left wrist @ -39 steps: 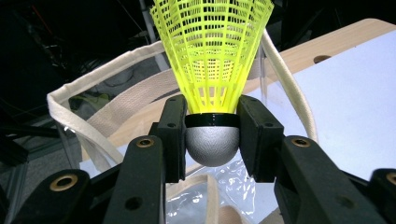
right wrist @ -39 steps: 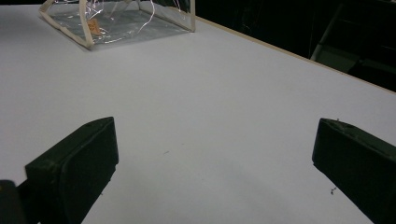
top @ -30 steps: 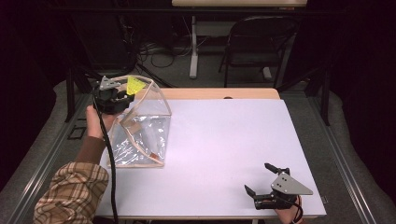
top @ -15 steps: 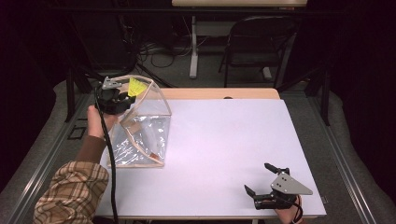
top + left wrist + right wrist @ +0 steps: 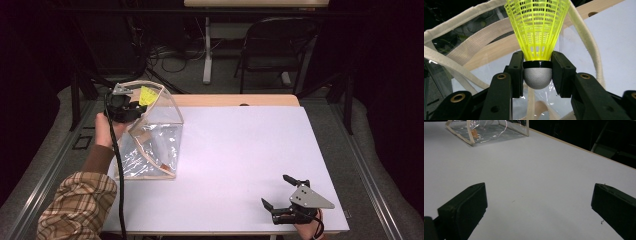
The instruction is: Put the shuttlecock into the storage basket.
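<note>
Your left gripper (image 5: 537,75) clamps yellow shuttlecock (image 5: 537,30) by grey cork base, jaws pressing black band each side, skirt pointing away from camera; held at mouth of clear bag (image 5: 150,145), over its cream-trimmed rim. Bag stands on left part of white counter (image 5: 240,165), near far edge. Your right gripper (image 5: 285,192) sits near counter's near right corner, well apart from bag, jaws spread wide, nothing between them

A yellow shuttlecock (image 5: 537,37) (grey cork pinched, skirt outward) sits above the clear bag's (image 5: 150,145) mouth.
</note>
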`<state>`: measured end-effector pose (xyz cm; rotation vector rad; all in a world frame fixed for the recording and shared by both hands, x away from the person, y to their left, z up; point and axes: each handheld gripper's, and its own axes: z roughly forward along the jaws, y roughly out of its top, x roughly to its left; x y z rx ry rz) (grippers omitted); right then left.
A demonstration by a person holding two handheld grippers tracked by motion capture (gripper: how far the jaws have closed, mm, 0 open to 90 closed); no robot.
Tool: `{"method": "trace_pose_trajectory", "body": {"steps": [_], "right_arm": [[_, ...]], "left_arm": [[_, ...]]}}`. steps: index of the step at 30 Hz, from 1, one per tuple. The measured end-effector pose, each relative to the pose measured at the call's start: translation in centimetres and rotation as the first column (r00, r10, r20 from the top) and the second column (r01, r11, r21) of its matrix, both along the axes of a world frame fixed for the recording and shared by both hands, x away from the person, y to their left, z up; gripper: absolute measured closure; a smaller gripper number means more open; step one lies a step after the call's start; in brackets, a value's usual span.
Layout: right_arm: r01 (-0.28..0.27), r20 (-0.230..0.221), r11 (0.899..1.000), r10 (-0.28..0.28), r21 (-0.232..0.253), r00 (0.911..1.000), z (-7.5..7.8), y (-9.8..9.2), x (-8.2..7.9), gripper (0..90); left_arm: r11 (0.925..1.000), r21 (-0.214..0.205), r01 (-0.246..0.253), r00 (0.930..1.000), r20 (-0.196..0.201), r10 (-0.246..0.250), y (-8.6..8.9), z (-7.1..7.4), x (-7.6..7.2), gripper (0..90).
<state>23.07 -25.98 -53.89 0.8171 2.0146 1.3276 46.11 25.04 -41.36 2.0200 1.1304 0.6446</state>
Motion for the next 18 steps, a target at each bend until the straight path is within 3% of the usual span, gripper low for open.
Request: {"method": "trace_pose_trajectory", "body": {"steps": [15,18], "right_arm": [[0.000,0.000,1.000,0.000,-0.001,1.0000,0.01,-0.02,-0.01,0.1],[0.001,-0.001,1.000,-0.001,-0.002,1.0000,0.00,0.00,-0.01,0.1]], "left_arm": [[0.9997,0.020,0.015,0.9989,-0.044,-0.014,-0.14,-0.32,0.46,63.7],[0.9998,0.017,0.005,0.9990,-0.044,-0.004,-0.06,-0.29,0.54,55.2]]}}
